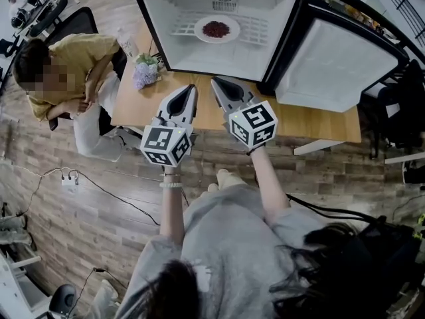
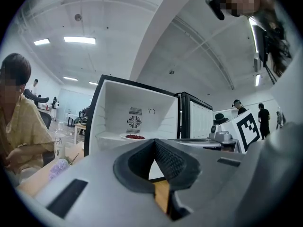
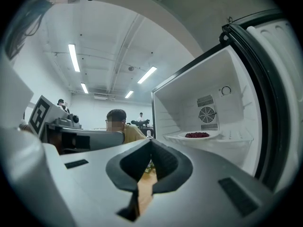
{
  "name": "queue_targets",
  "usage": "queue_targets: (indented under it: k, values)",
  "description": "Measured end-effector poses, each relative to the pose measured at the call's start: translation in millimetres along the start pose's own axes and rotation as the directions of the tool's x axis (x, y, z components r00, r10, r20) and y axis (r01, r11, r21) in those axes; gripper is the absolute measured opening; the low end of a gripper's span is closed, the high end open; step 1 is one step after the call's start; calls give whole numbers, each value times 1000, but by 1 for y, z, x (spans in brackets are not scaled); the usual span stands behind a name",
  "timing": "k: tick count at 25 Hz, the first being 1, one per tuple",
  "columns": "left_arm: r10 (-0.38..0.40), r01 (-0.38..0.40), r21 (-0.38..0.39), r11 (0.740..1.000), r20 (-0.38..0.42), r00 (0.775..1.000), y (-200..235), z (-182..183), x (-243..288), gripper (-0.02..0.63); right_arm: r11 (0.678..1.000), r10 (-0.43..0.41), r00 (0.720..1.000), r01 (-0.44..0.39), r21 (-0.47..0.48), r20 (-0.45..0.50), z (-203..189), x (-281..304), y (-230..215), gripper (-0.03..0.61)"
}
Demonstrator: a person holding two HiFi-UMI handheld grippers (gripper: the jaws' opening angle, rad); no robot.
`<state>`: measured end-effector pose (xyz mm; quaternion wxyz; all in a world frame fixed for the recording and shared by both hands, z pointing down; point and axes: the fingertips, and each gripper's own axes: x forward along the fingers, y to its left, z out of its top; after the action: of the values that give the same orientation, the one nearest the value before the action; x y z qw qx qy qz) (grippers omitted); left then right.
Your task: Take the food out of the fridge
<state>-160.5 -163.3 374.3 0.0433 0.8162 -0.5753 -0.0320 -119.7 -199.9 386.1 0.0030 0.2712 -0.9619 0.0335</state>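
Left grey gripper (image 1: 190, 90) and right grey gripper (image 1: 218, 83): jaws together, nothing held, side by side mid-frame, aimed into open white black-framed fridge (image 1: 174, 38). White round plate of dark red food (image 1: 217, 29) on wire shelf, upper centre; door swung right, so reach looks clear

The head view looks steeply down from above the person onto the wooden surface (image 1: 312, 121) and into the open fridge (image 1: 273, 38) at the frame's top. Each gripper view rides low and faces level along its jaws. The left hand-held gripper (image 1: 192, 88) sees the fridge straight ahead, while the right hand-held gripper (image 1: 214, 82) sees it to the right. All three views share the shelf's plate (image 1: 201, 30).
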Motion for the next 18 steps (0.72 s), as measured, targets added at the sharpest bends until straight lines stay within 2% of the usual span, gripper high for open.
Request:
queue_targets:
  k: [9, 15, 18]
  values:
    - [-34, 34, 6, 999, 6, 999, 2, -3, 33, 8, 999, -23, 1000, 23, -27, 6, 3, 8, -30, 8]
    - [-75, 75, -2, 997, -13, 997, 6, -4, 49, 8, 998, -59, 998, 59, 3, 22, 8, 17, -43, 9]
    - [-94, 94, 3, 996, -28, 995, 17, -2, 56, 8, 995, -86, 996, 84, 51, 36, 9, 26, -50, 9]
